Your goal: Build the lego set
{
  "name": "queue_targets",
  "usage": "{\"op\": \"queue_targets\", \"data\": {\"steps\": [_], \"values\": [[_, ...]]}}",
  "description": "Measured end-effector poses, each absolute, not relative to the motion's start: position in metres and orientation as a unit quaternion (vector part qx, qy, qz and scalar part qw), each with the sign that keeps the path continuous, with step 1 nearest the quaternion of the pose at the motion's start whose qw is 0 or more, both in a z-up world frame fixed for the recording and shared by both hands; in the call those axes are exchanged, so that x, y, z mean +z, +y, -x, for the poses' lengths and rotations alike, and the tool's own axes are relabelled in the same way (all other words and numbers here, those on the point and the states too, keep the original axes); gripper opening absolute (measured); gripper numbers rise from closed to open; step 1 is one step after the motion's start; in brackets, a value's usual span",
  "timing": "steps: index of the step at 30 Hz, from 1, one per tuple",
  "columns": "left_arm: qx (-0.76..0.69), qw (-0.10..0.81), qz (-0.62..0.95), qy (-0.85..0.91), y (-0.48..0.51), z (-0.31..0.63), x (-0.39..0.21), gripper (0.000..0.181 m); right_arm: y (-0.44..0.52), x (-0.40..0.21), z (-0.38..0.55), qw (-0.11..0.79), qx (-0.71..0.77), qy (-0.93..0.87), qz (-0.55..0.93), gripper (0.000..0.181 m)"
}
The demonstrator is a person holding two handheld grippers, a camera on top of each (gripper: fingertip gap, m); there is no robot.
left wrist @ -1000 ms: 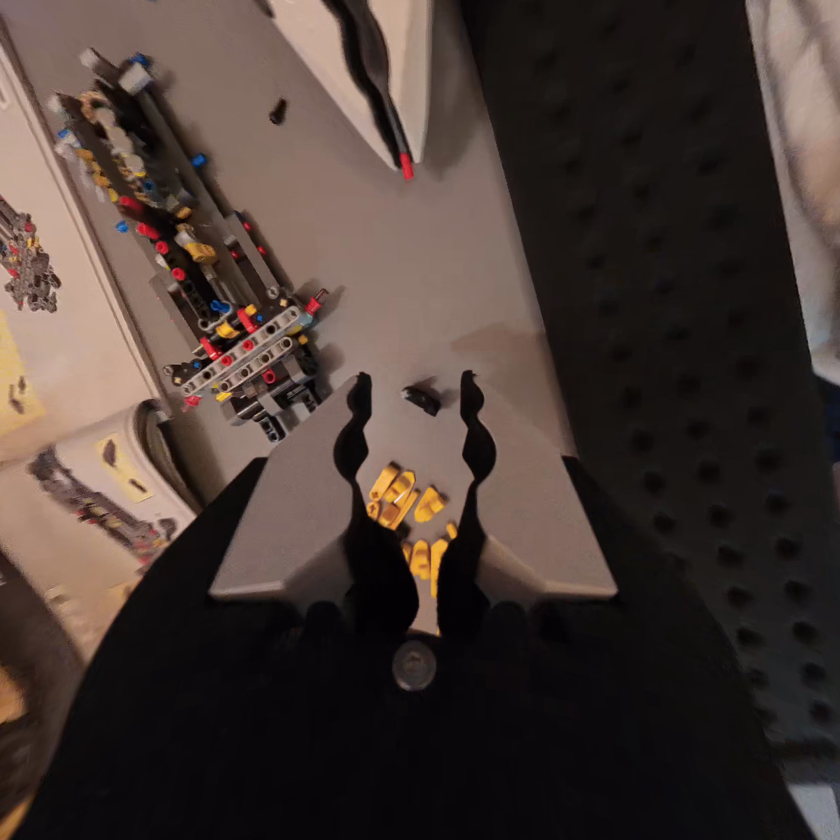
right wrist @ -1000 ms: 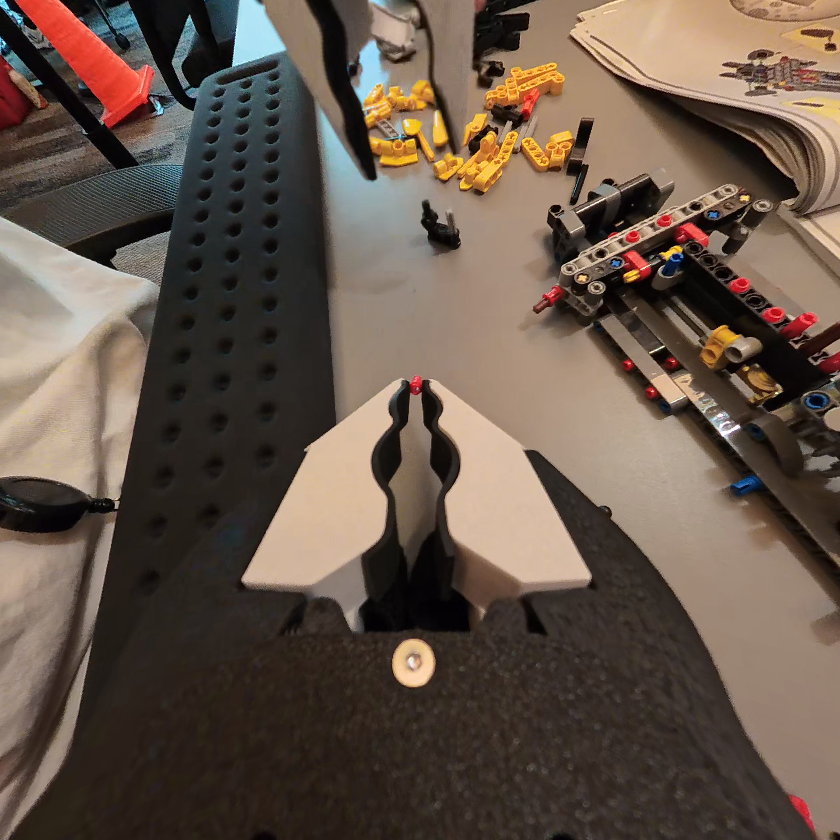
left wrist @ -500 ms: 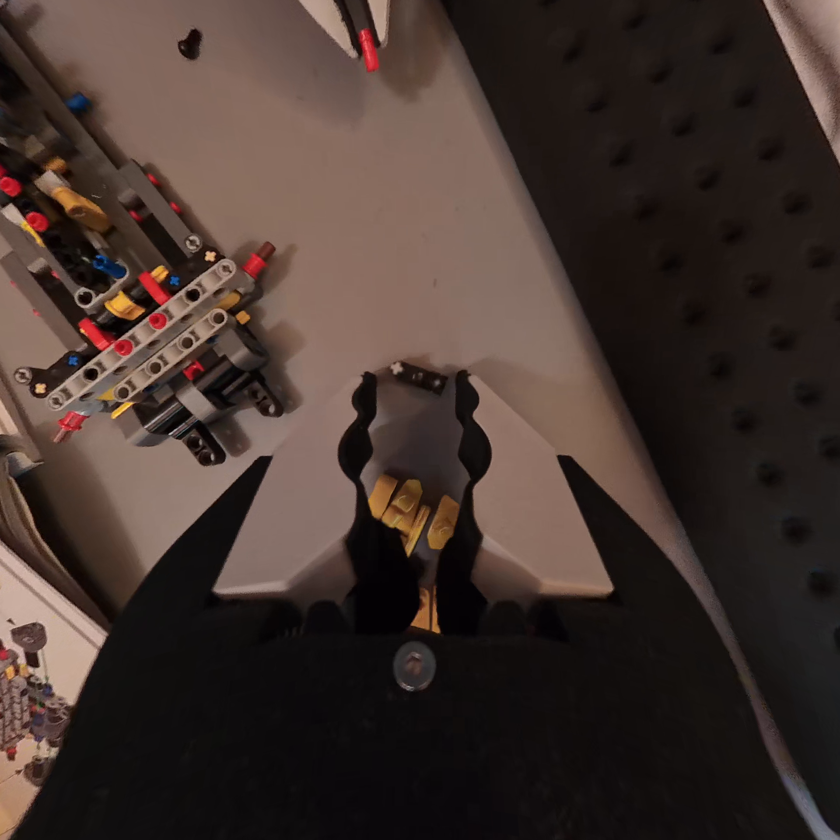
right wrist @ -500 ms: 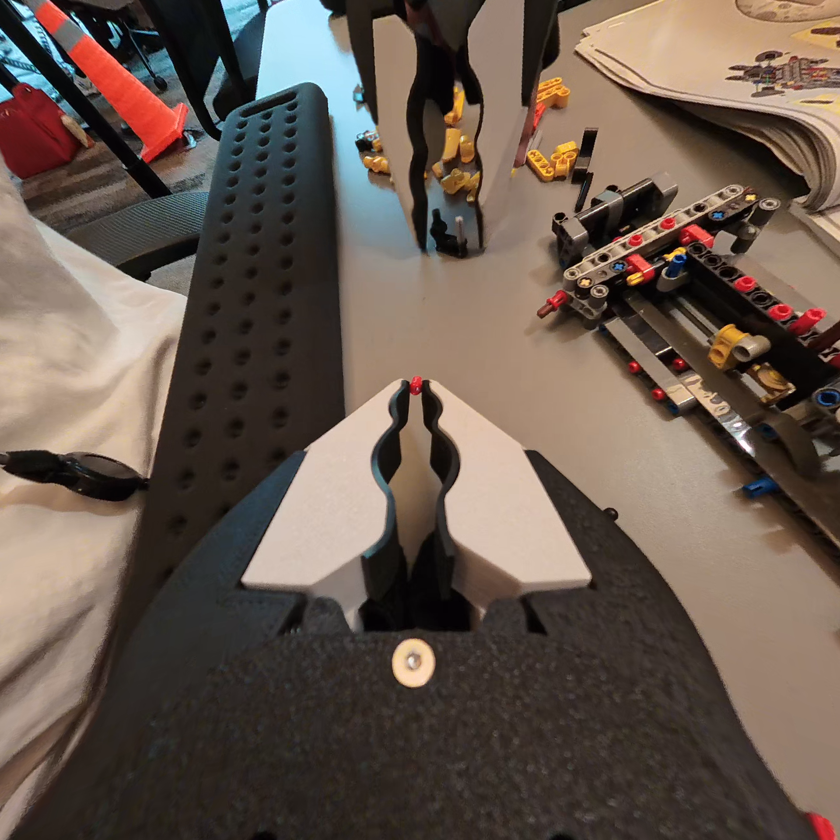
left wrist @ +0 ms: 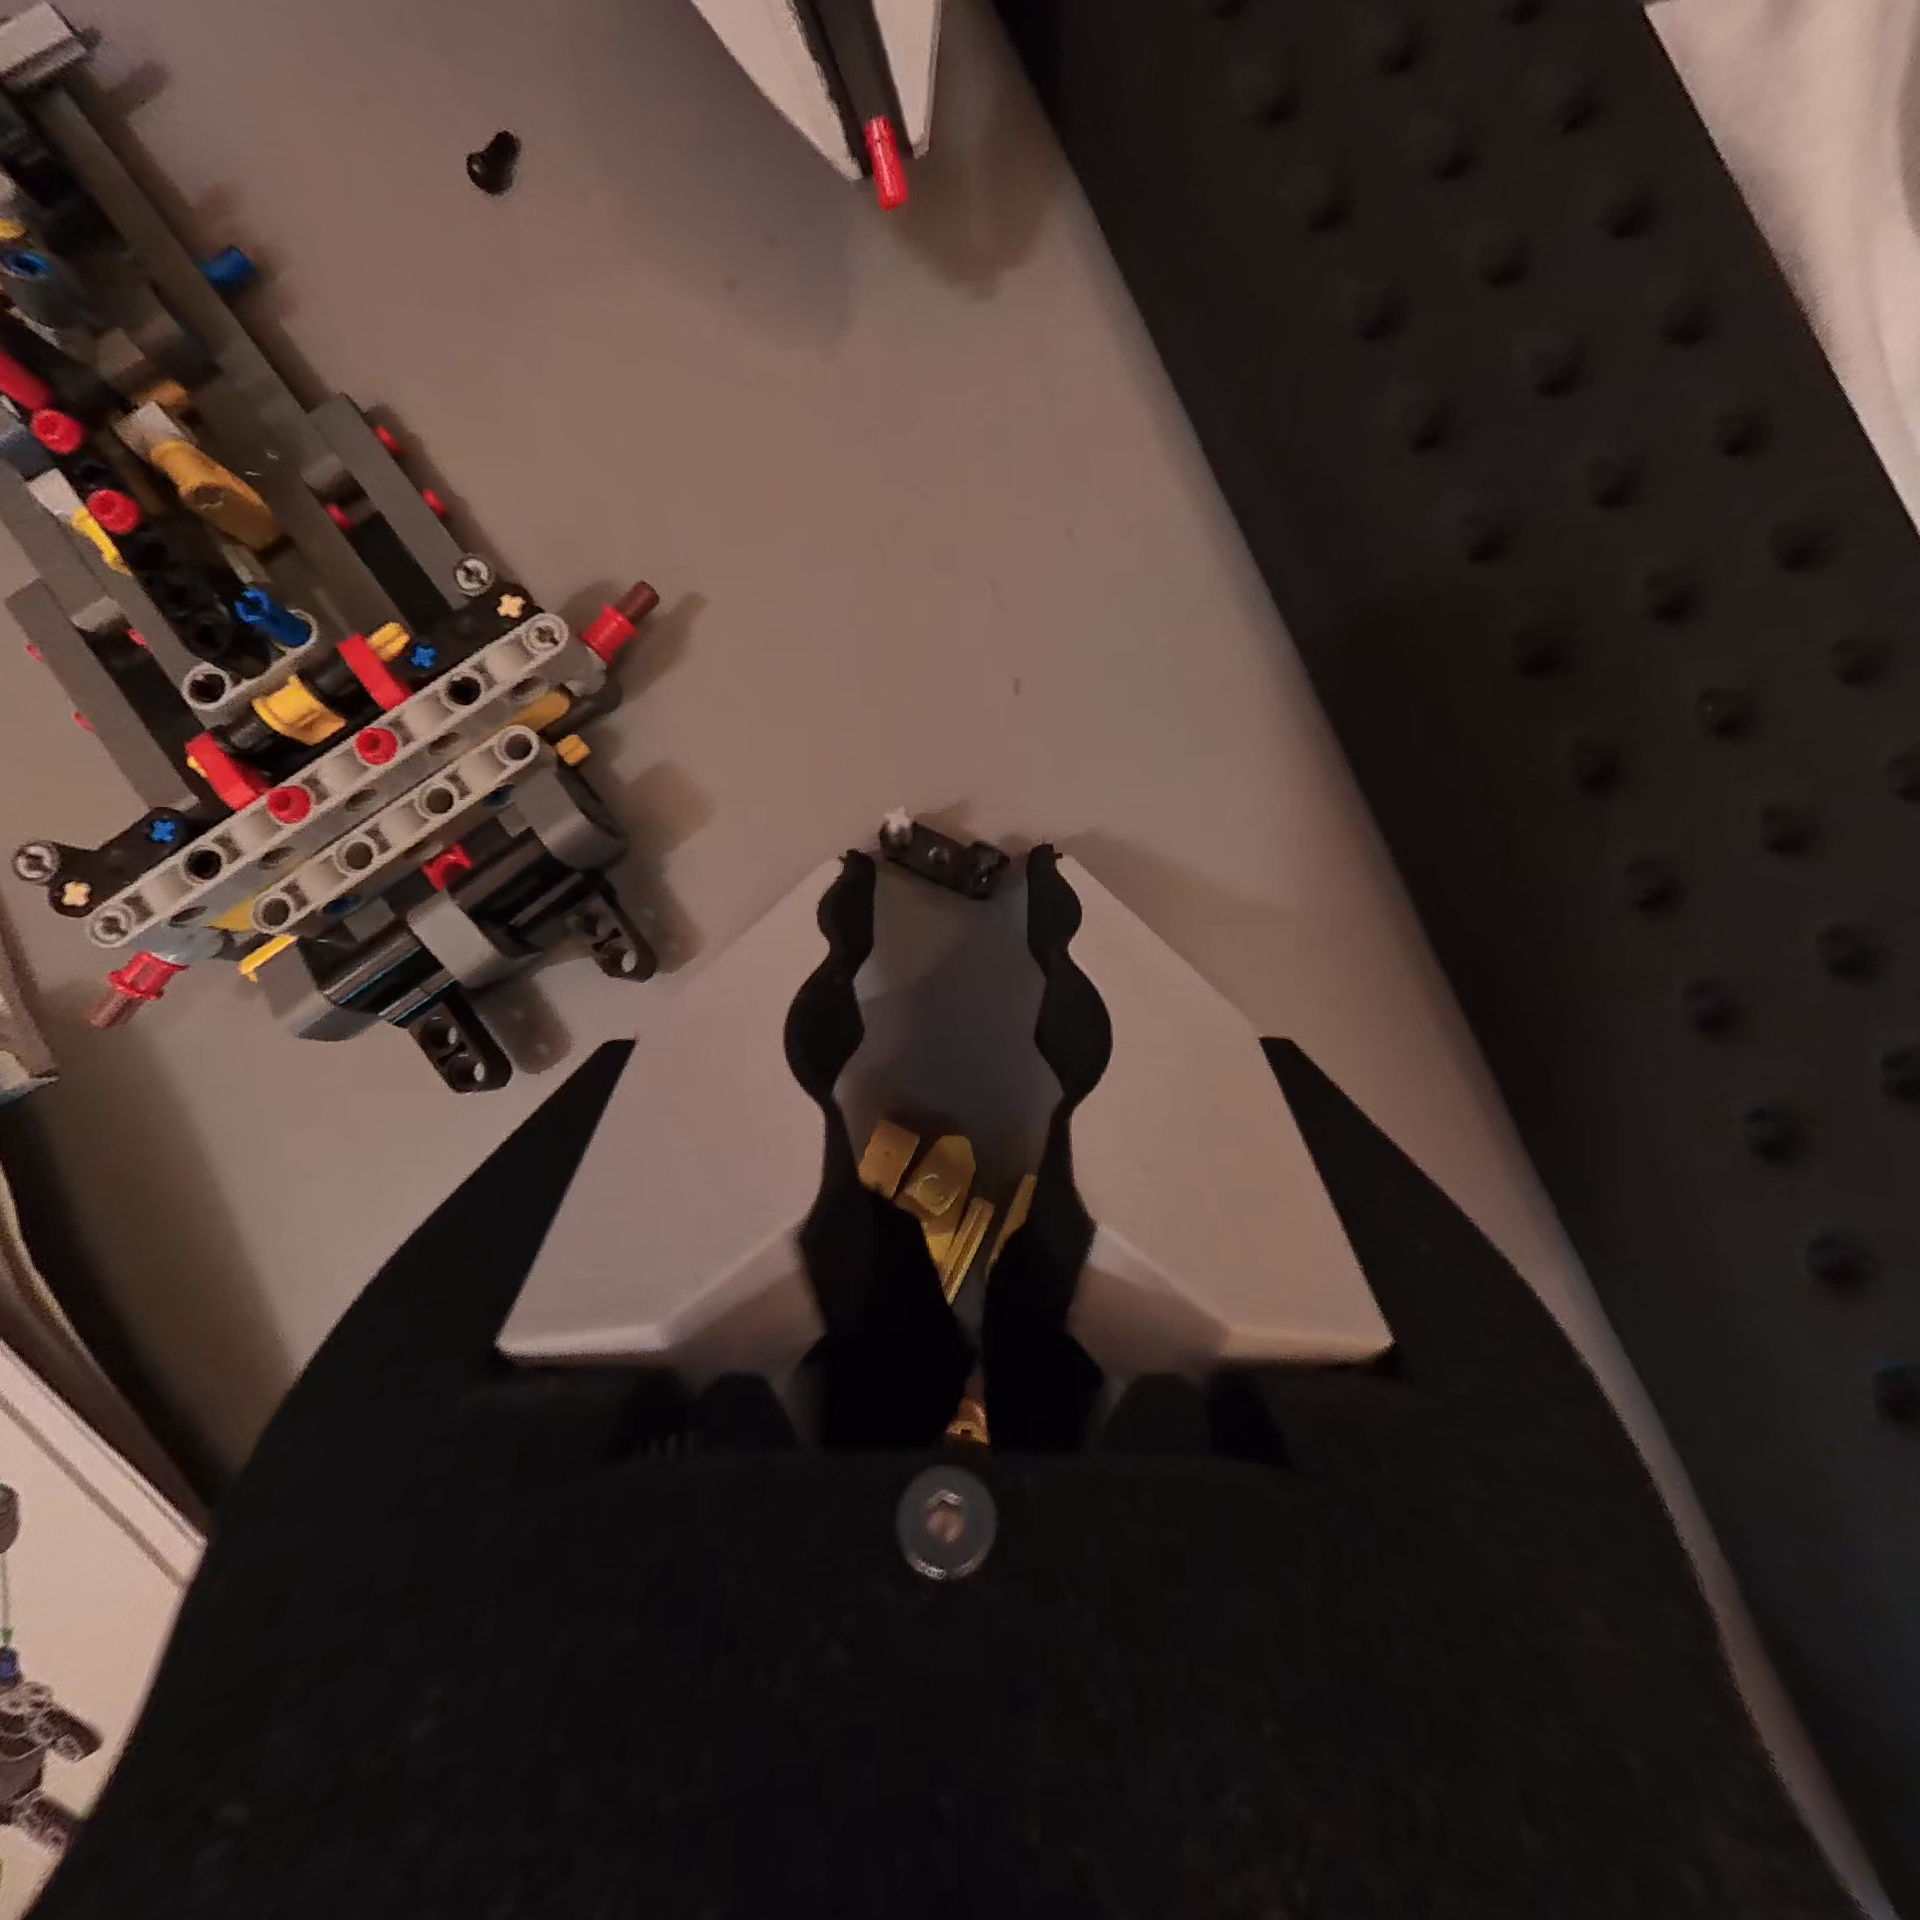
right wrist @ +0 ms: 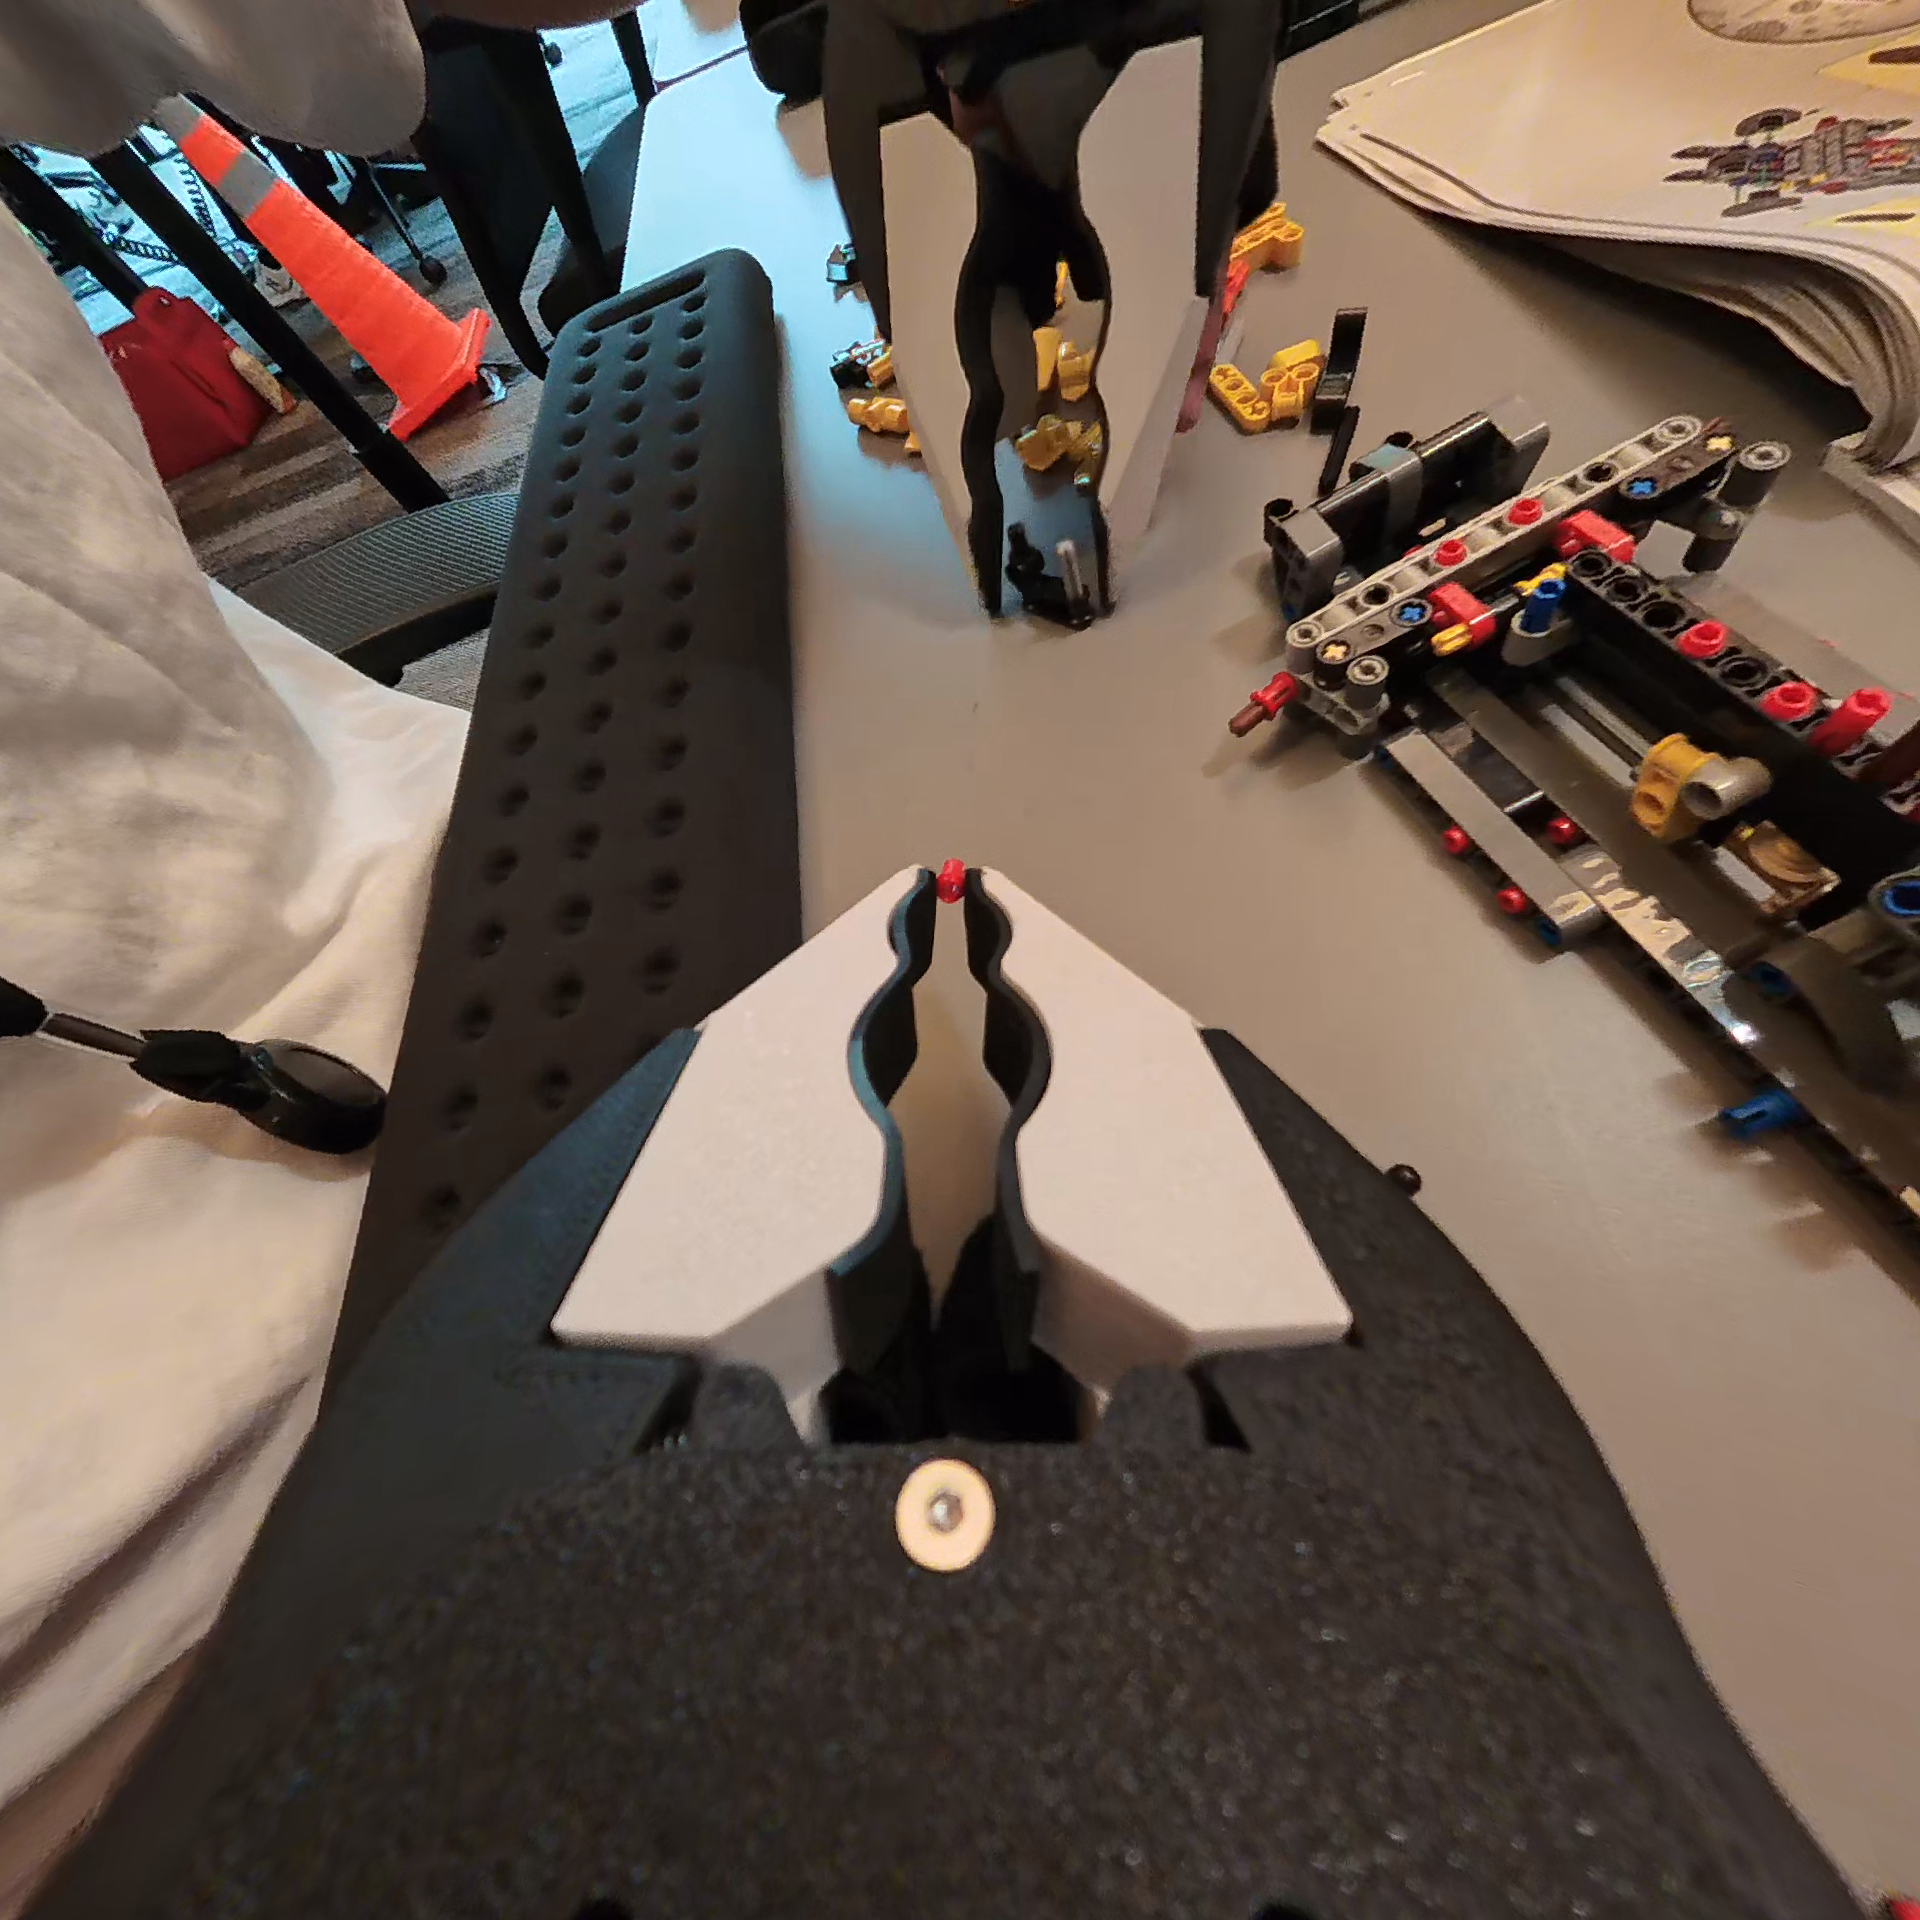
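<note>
Left gripper [left wrist: 943, 854], jaws parted, straddles a small black piece [left wrist: 945, 858] on the surface [left wrist: 935, 499]; right gripper [right wrist: 950, 883] pinches a red pin [right wrist: 950, 879]. Chassis assembly [right wrist: 1558, 665] partly built; many loose yellow parts [right wrist: 1273, 382] remain.

The grey tabletop [right wrist: 1091, 831] carries a half-built model [right wrist: 1558, 644], loose yellow pieces [right wrist: 1273, 379], a small black piece [left wrist: 943, 859] and an instruction booklet [right wrist: 1662, 177].

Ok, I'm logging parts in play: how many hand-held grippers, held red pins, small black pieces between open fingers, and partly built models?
Hand-held grippers, left and right: 2
Red pin, held: 1
Small black piece: 1
Partly built model: 1
Total: 5
</note>
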State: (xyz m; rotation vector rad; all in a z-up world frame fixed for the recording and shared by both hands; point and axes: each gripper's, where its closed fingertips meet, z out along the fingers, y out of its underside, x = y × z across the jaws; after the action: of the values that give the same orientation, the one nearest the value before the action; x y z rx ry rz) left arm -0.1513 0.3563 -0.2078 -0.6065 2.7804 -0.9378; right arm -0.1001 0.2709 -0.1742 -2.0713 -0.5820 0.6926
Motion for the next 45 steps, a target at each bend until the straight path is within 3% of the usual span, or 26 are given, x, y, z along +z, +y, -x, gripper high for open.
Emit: {"op": "queue_targets", "data": {"steps": [10,25,29,36,41,45], "values": [[-0.335,0.034,0.166,0.927,0.354,0.152,-0.207,0.038,0.269,-0.175,0.103,0.418,0.287,-0.236,0.829,0.004],[-0.358,0.027,0.092,0.929,0.35,0.145,-0.207,0.022,0.267,-0.176,0.105,0.406,0.309,-0.229,0.829,0.004],[-0.41,0.096,0.145,0.895,0.335,0.127,-0.185,0.022,0.273,-0.169,0.1,0.434,0.295,-0.224,0.821,0.004],[-0.574,0.288,0.311,0.7,0.314,0.076,-0.079,0.021,0.299,-0.117,0.059,0.547,0.239,-0.175,0.783,0.004],[-0.73,0.219,0.354,0.542,0.318,0.068,-0.02,0.021,0.342,-0.103,0.017,0.562,0.197,-0.119,0.795,0.003],[-0.747,0.142,0.354,0.545,0.318,0.072,-0.043,0.021,0.348,-0.11,0.01,0.58,0.217,-0.06,0.783,0.003]]}}
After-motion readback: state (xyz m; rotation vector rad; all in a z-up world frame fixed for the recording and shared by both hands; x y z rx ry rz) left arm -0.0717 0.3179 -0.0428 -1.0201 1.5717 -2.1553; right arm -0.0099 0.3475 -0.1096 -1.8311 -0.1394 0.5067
